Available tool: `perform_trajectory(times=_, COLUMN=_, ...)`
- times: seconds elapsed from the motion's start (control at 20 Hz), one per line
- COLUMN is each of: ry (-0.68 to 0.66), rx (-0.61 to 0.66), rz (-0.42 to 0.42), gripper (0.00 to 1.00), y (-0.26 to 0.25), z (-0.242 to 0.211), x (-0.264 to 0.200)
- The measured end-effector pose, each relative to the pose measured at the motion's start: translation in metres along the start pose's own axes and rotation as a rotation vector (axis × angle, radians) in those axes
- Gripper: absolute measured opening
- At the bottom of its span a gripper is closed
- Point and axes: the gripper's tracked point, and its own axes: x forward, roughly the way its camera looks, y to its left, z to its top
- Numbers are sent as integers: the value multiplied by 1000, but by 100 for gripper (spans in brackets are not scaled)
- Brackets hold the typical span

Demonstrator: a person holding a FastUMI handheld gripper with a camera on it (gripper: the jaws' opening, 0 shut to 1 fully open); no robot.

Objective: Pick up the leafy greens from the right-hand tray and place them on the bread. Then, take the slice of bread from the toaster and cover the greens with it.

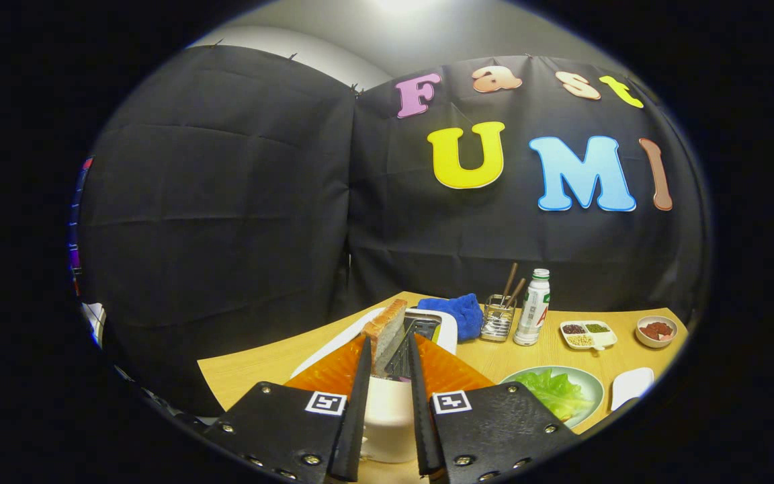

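I hold the gripper (pixel 387 376) over the white two-slot toaster (pixel 394 403), its fingers narrowly parted, flanking but not visibly pressing the upright tan bread slice (pixel 385 334) standing in the slot at 12 o'clock, long axis vertical. At 3 o'clock, well apart, the crinkled green lettuce leaves (pixel 551 393) lie on the pale green round plate (pixel 592 386); any bread beneath is hidden.
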Motion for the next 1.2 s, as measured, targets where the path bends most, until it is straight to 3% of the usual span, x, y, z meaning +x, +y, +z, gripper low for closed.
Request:
perform_trajectory(times=0.4, ry=51, rx=22, rz=-98, gripper=33, y=7, z=-9, x=37)
perform_trajectory(times=0.55, ry=71, rx=67, rz=-76, gripper=33, y=18, z=-16, x=39)
perform_trajectory(times=0.6, ry=62, rx=85, rz=-81, gripper=27, y=14, z=-18, x=46)
perform_trajectory(times=0.65, ry=59, rx=98, rz=-82, gripper=16, y=14, z=-13, x=45)
perform_trajectory(times=0.7, ry=54, rx=102, rz=-88, gripper=16, y=11, z=-13, x=49)
perform_trajectory(times=0.75, ry=51, rx=104, rz=-86, gripper=7, y=11, z=-15, x=50)
perform_trajectory(times=1.2, ry=18, rx=84, rz=-42, gripper=7, y=9, z=4, x=46)
